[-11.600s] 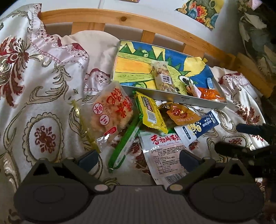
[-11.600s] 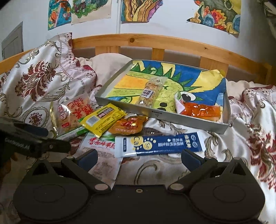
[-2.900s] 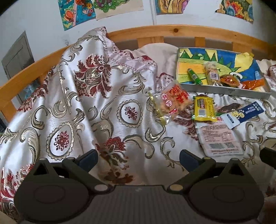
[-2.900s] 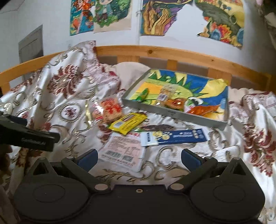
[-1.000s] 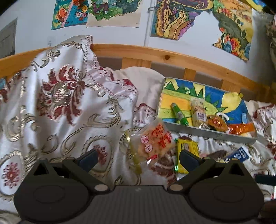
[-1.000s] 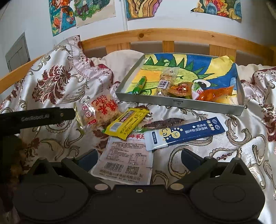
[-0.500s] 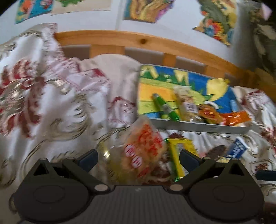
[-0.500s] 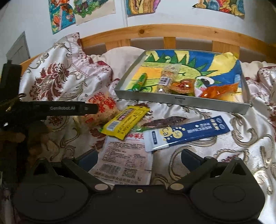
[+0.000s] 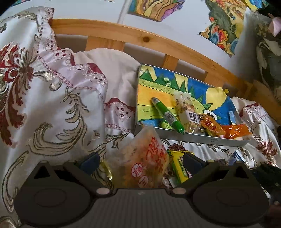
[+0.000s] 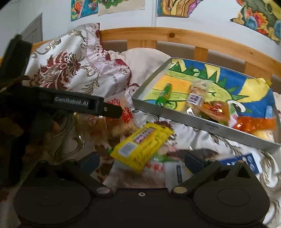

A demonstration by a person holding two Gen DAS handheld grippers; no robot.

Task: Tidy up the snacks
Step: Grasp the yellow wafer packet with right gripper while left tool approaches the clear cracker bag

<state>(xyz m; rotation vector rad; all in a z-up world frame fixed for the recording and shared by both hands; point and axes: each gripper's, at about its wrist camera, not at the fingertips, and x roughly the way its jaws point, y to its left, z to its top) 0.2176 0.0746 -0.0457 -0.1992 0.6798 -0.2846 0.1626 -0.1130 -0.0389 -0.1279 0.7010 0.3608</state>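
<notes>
Left gripper: the left gripper [image 9: 140,160] is spread wide, its two fingers either side of the clear rice-cracker bag [image 9: 144,161] — whether the pads touch the bag cannot be told.
Rice-cracker bag: red printing on clear film, lying on the bedspread just in front of the tray's near left corner; in the right wrist view the left gripper's black finger crosses above it.
Right gripper: the right gripper [image 10: 140,161] is also spread wide and holds nothing; the yellow snack bar [image 10: 143,146] lies between and just ahead of its fingers, slantwise, not gripped.
Under the yellow bar: a white printed packet [image 10: 158,172], partly covered; a blue-and-white packet [image 10: 245,161] lies to its right, near the right finger.
Tray: a metal tray [image 9: 210,140] lined with a bright crayon drawing, resting tilted on the bedding beyond the loose snacks.
In the tray: a green tube snack [image 9: 166,114], a clear granola-like bar [image 9: 187,110], an orange-red wrapped sweet [image 9: 210,125] and an orange jelly packet [image 9: 235,130] — all gathered along the near wall.
Surface: a satin bedspread [image 9: 52,105] with maroon and gold flowers, heaped at the left.
Room: a wooden headboard [image 9: 123,35] behind, a white wall with children's paintings [image 10: 175,7] taped to it.
</notes>
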